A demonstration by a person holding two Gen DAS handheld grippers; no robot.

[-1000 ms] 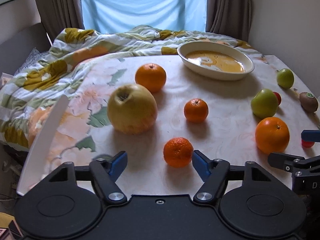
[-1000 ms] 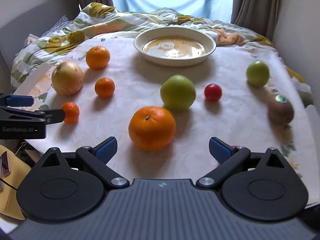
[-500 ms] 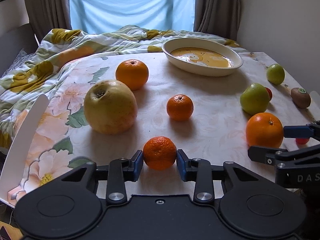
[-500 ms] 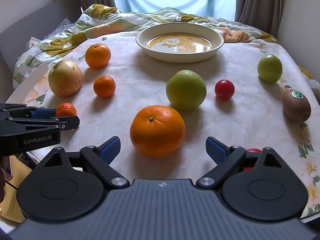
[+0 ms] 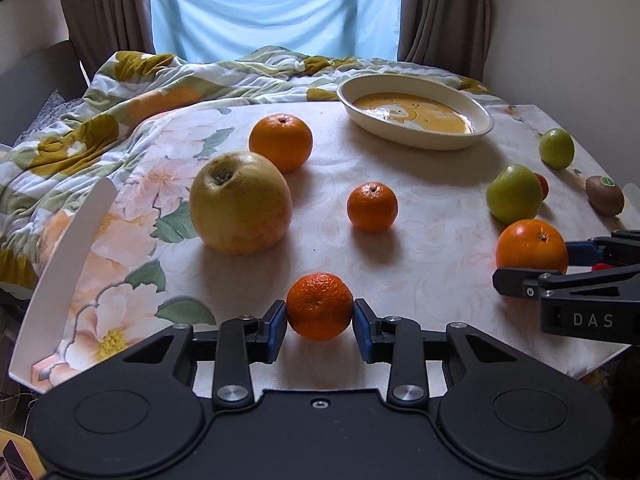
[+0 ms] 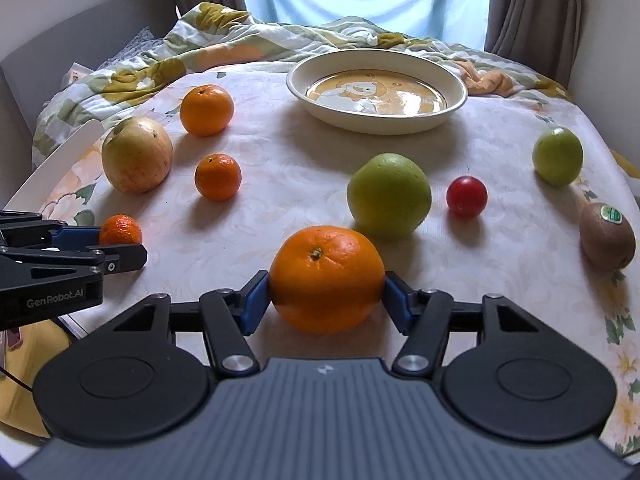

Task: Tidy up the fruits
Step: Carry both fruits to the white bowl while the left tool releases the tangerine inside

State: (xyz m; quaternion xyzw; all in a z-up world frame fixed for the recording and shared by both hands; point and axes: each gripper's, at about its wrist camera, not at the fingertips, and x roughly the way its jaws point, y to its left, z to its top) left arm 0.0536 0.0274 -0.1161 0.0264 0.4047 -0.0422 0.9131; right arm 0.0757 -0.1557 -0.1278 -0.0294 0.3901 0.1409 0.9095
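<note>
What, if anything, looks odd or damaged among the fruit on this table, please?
Nothing looks spilled or damaged. The only oddity: the kiwi lies near the table's right edge, and the dish holds no fruit yet.

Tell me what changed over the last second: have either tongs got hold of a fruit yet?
Both have. The left tongs moved forward and closed on the small bumpy orange mandarin; the right tongs advanced and closed on the large smooth orange. Both fruits appear to remain on the floral tablecloth. The other fruits and the cream oval dish stayed put.
</note>
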